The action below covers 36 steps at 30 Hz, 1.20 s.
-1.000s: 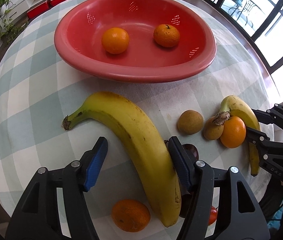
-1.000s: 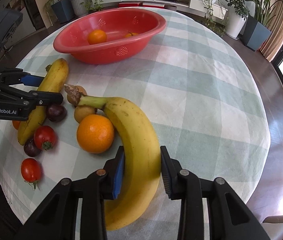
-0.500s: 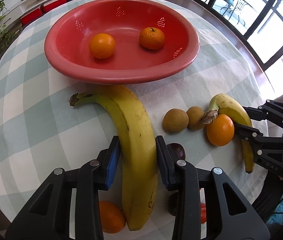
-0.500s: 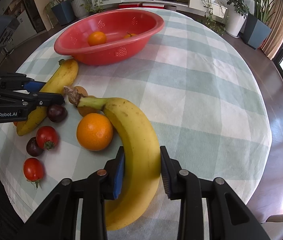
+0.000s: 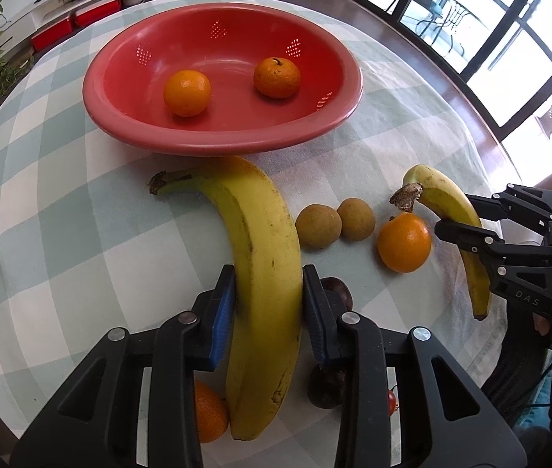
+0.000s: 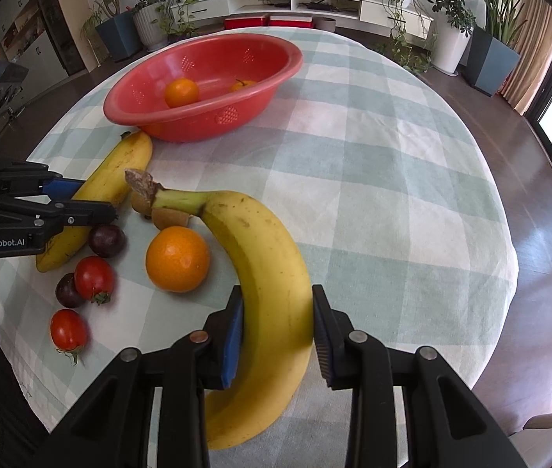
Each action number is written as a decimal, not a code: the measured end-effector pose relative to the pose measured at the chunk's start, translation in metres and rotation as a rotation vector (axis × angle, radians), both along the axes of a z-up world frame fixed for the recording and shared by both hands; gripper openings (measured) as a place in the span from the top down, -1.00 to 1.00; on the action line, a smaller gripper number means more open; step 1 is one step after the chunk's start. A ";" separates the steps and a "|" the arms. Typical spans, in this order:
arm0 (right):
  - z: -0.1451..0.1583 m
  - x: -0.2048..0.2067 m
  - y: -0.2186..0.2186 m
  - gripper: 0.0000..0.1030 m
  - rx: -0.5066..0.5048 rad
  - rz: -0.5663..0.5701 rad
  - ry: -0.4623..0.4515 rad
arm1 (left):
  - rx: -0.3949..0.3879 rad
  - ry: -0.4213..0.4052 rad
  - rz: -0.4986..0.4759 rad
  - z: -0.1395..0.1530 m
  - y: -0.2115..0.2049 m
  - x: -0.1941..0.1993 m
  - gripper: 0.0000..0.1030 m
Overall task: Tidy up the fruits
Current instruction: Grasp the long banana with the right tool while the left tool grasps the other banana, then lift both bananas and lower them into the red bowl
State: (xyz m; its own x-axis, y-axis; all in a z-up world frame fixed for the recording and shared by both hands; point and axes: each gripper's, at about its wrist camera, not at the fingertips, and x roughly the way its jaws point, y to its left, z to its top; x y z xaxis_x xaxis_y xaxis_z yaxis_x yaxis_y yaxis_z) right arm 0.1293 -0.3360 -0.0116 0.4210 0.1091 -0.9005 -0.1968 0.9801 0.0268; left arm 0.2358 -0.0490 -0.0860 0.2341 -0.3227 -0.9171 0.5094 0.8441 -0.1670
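where perforated, glossy red basin point(image 5: 221, 144)

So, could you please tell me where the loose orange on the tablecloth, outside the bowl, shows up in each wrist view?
Left wrist view: the orange lies right of centre, below the far banana's stem.
Right wrist view: the orange lies left of centre, beside the gripped banana.
Shared landmark: the red bowl.

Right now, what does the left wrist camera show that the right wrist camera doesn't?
Left only: an orange by the tip of the banana in front. Right only: both tomatoes whole; the left catches a sliver of one. Shared: that banana, the second banana, the red bowl with two oranges, and the loose orange.
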 end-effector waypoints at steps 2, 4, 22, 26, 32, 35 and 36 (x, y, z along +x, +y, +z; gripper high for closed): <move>0.000 -0.001 -0.002 0.33 0.002 -0.004 -0.002 | -0.004 -0.008 0.001 0.003 0.001 -0.003 0.41; 0.001 -0.002 -0.002 0.33 0.007 -0.005 -0.003 | -0.013 -0.009 0.002 0.006 0.002 -0.007 0.41; 0.011 -0.007 -0.008 0.33 0.044 -0.020 -0.041 | -0.127 -0.100 0.027 0.050 0.032 -0.040 0.41; 0.021 -0.007 -0.009 0.33 0.052 -0.021 -0.059 | -0.161 -0.118 0.043 0.062 0.040 -0.041 0.41; 0.043 -0.004 -0.009 0.33 0.071 -0.011 -0.095 | -0.214 -0.154 0.074 0.089 0.054 -0.036 0.41; 0.057 0.002 -0.005 0.33 0.068 0.002 -0.121 | -0.226 -0.184 0.089 0.105 0.060 -0.028 0.41; 0.062 0.005 -0.003 0.33 0.071 0.007 -0.128 | -0.230 -0.192 0.092 0.110 0.061 -0.024 0.41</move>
State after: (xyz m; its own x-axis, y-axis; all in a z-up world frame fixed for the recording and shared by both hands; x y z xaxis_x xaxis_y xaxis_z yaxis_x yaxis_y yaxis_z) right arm 0.1344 -0.3395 0.0509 0.5311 0.1736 -0.8293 -0.2098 0.9752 0.0698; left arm 0.2115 0.0120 0.0244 0.4339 -0.4860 -0.7586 0.4735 0.8394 -0.2670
